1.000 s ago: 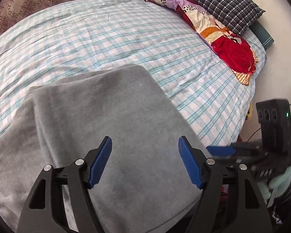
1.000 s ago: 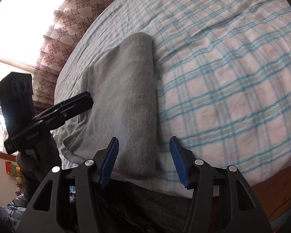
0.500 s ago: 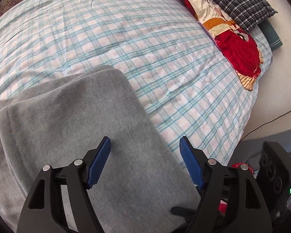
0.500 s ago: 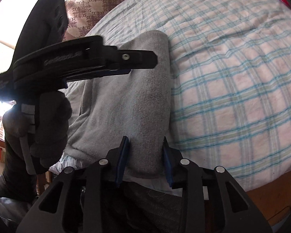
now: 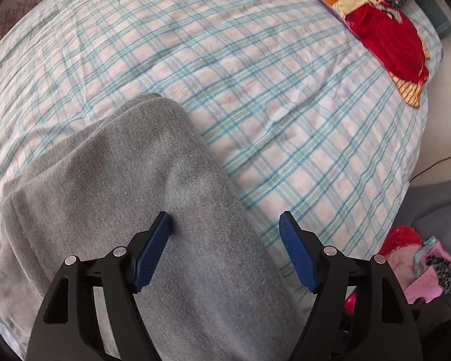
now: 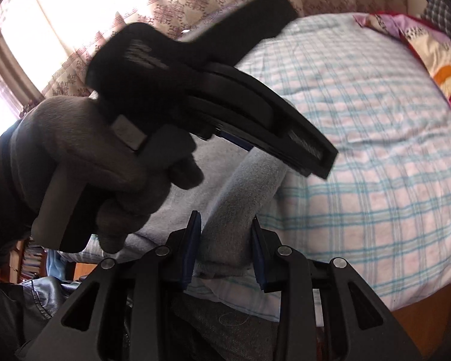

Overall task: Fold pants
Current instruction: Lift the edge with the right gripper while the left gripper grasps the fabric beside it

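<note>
Grey pants (image 5: 129, 210), folded, lying at near edge of bed (image 5: 270, 90) on blue-and-pink checked sheet. Right gripper (image 6: 225, 249) clenched on thick folded edge of pants, jaws just closed in, cloth pinched between both pads. Left gripper (image 5: 225, 249), gripped by gloved hand (image 6: 84, 168), hanging released over pants, jaws wide, 1 fingertip (image 5: 165, 219) near fabric. Red patterned quilt (image 5: 385, 30) at far corner.

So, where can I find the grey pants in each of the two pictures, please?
Left wrist view: the grey pants fill the lower left, lying folded under the open left claw.
Right wrist view: the grey pants are at lower centre, a thick fold pinched in the right claw, which has just been closing.
Shared landmark: the checked bedsheet.
</note>
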Available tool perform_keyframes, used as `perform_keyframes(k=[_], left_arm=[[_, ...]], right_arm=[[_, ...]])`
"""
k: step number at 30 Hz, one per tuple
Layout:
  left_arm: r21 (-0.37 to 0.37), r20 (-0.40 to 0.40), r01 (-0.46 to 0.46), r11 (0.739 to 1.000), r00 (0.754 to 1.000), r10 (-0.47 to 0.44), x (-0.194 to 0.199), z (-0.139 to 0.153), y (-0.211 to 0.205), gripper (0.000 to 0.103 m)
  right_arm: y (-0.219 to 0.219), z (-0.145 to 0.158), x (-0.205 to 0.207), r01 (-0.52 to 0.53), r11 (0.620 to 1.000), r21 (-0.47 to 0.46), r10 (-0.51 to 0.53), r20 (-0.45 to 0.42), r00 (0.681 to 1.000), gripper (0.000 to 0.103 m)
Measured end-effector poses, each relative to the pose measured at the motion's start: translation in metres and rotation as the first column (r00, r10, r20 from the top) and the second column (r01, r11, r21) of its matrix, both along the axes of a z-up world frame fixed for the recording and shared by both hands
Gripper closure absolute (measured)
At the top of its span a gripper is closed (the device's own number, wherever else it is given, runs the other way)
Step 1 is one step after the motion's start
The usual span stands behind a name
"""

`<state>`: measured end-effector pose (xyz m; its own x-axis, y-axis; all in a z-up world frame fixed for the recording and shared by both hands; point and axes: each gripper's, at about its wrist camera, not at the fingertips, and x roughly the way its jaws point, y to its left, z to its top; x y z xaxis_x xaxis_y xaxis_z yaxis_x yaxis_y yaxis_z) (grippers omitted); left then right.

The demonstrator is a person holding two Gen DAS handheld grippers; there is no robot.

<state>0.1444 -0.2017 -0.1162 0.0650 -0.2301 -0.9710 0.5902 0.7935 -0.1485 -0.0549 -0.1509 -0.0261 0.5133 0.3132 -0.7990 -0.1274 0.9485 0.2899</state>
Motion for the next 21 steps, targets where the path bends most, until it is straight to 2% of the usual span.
perform_keyframes(k=[3,5,6,9,13,17,19,21], left_arm=[[0.046,0.026,0.022,0.999,0.999,-0.023,-0.002,-0.002,-0.004,0.027],[0.070,0.046,0.025,0.997,0.999,-0.028,-0.002,-0.003,-0.006,0.033],[0.084,0.057,0.024,0.996,0.998,-0.028,-0.003,-0.004,-0.007,0.040],[0.082,0.067,0.018,0.996,0.997,-0.023,-0.005,-0.003,-0.005,0.049],[0.035,0.069,-0.009,0.999,0.998,0.007,-0.002,0.005,0.010,0.071],[-0.026,0.070,-0.026,0.999,0.997,0.028,0.006,0.022,0.027,0.079],[-0.064,0.068,-0.048,0.997,0.996,0.053,0.011,0.031,0.035,0.080],[-0.098,0.064,-0.069,0.993,0.995,0.076,0.015,0.039,0.042,0.081]], right_arm=[[0.009,0.002,0.003,-0.018,1.000,-0.005,0.018,0.013,1.000,0.072],[0.015,0.004,0.002,-0.032,0.999,-0.012,0.032,0.024,0.999,0.072],[0.016,0.006,0.006,-0.034,0.999,-0.018,0.034,0.032,0.999,0.072],[0.009,0.007,0.007,-0.029,1.000,-0.011,0.029,0.032,0.999,0.072],[-0.009,0.006,0.005,-0.021,1.000,-0.006,0.021,0.034,0.999,0.072],[-0.009,0.009,0.004,-0.013,1.000,-0.007,0.013,0.051,0.999,0.072],[-0.011,0.012,0.005,0.005,1.000,-0.013,-0.004,0.059,0.998,0.068],[-0.012,0.013,0.006,0.034,0.999,-0.027,-0.032,0.061,0.998,0.045]])
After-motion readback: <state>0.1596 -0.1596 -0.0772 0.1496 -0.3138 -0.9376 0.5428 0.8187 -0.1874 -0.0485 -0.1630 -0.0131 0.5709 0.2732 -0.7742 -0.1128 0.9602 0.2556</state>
